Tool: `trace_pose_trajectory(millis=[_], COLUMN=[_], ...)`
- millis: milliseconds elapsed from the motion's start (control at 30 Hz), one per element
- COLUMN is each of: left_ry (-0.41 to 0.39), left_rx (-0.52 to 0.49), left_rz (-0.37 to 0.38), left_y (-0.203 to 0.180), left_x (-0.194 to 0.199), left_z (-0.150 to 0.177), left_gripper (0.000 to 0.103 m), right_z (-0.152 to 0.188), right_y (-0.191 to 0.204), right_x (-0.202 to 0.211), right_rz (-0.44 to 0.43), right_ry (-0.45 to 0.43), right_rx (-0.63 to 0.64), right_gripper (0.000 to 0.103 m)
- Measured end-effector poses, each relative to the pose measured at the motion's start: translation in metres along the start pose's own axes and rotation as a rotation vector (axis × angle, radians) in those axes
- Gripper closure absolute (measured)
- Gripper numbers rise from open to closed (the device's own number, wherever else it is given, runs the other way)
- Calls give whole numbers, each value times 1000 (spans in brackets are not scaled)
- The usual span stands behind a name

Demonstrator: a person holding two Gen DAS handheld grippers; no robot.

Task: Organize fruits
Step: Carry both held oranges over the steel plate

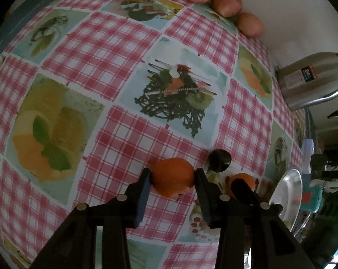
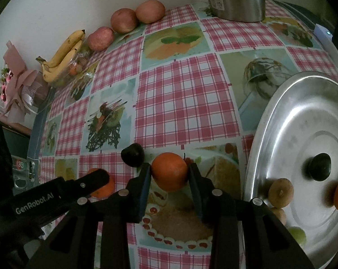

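Black fingers of my left gripper point(image 1: 172, 178) fill the bottom of the left view, pinching an orange point(image 1: 173, 176) over the checked tablecloth point(image 1: 115, 44). My right gripper point(image 2: 169, 172) pinches a second orange point(image 2: 169, 171) at lower centre of its view, where a dark plum point(image 2: 133, 158) sits just up and to the left. At the right edge lies a metal tray point(image 2: 269, 116) holding another plum, an orange and brown fruits. Apples point(image 2: 123, 20) and bananas point(image 2: 64, 52) line the wall, upper left.

Steel tray point(image 2: 298, 121) cut off right; kettle point(image 2: 236, 0) top cropped.
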State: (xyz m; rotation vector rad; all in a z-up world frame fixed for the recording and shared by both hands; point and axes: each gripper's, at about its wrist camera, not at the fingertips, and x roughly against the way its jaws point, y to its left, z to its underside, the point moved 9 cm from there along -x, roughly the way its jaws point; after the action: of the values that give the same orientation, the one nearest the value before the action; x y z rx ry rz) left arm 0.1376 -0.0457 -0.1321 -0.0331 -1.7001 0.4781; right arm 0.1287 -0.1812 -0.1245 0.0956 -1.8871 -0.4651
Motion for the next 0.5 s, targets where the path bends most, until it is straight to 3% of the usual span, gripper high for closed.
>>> trace_pose_trajectory(millis=[500], left_ry=[-45], left_rx=[10], left_rz=[31], left_y=[-3], left_x=[23], left_z=[-9], left_gripper=[62], right_z=[-4], right_y=[2], right_x=[17], right_rz=[-26], right_ry=[-23], right_rx=[-14], right_gripper=[68])
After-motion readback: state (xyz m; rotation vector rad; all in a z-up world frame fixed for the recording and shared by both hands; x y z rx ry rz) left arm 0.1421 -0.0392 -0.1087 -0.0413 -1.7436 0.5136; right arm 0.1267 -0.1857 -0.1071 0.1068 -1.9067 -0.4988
